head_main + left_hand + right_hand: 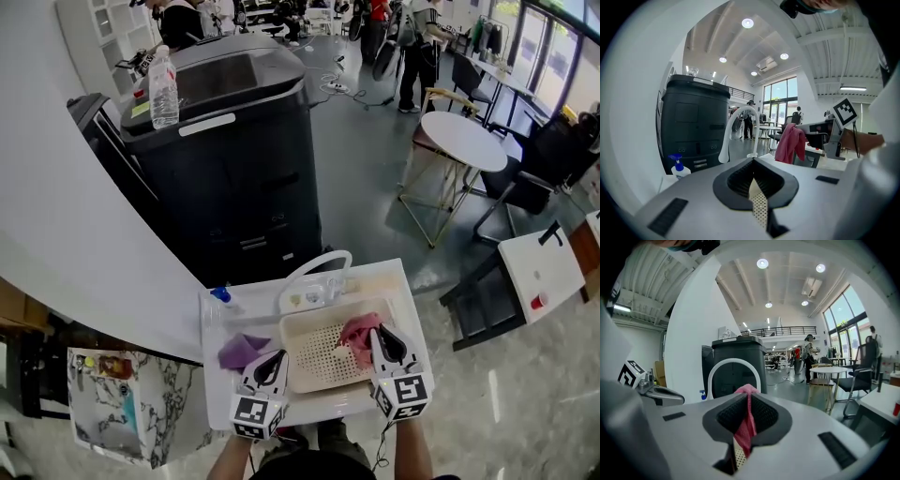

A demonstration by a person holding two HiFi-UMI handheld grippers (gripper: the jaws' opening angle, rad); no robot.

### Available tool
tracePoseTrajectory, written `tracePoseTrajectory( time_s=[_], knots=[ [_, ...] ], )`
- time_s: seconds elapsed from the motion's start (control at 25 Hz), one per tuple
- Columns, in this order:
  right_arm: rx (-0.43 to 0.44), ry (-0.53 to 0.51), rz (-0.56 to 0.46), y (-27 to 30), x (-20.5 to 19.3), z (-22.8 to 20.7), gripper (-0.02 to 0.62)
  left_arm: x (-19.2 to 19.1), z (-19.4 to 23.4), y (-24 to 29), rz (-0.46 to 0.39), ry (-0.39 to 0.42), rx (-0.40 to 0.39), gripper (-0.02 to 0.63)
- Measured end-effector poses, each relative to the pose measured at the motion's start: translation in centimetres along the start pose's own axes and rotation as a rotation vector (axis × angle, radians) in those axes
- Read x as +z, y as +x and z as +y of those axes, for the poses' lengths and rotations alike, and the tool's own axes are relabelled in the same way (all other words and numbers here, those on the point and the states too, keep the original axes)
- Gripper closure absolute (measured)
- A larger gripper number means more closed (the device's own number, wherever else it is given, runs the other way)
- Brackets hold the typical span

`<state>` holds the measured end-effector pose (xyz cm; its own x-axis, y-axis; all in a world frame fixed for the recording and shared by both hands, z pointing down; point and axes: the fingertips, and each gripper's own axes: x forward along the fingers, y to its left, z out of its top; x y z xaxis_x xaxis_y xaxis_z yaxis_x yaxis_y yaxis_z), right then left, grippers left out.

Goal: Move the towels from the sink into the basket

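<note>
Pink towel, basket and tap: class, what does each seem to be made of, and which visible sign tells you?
Pink towel: cloth, matt, probably woven or microfibre; it droops in soft folds.
Basket: likely hard plastic, cream; its floor has even rows of small holes.
Tap: smooth and white, a thin curved tube; plastic or coated metal, the look leaves it open.
</note>
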<state>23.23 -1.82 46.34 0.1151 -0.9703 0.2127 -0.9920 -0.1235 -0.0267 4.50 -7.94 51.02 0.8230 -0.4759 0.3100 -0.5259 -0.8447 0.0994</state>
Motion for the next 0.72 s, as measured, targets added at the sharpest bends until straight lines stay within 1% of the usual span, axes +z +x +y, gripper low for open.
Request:
tracePoseTrajectory(
  time_s=[0.2, 0.72],
  knots=[
    [0.004, 0.028, 0.060, 1.1, -3.3, 0.4, 0.549, -1.2, 0.6, 0.6, 0.027, -0.009, -0.003, 0.603],
    [0.060, 0.079, 0.221, 2.3, -11.2, 1.0, 0.549, -4.6, 0.1, 2.2, 0.101, -0.039, -0.010, 0.603]
  ],
)
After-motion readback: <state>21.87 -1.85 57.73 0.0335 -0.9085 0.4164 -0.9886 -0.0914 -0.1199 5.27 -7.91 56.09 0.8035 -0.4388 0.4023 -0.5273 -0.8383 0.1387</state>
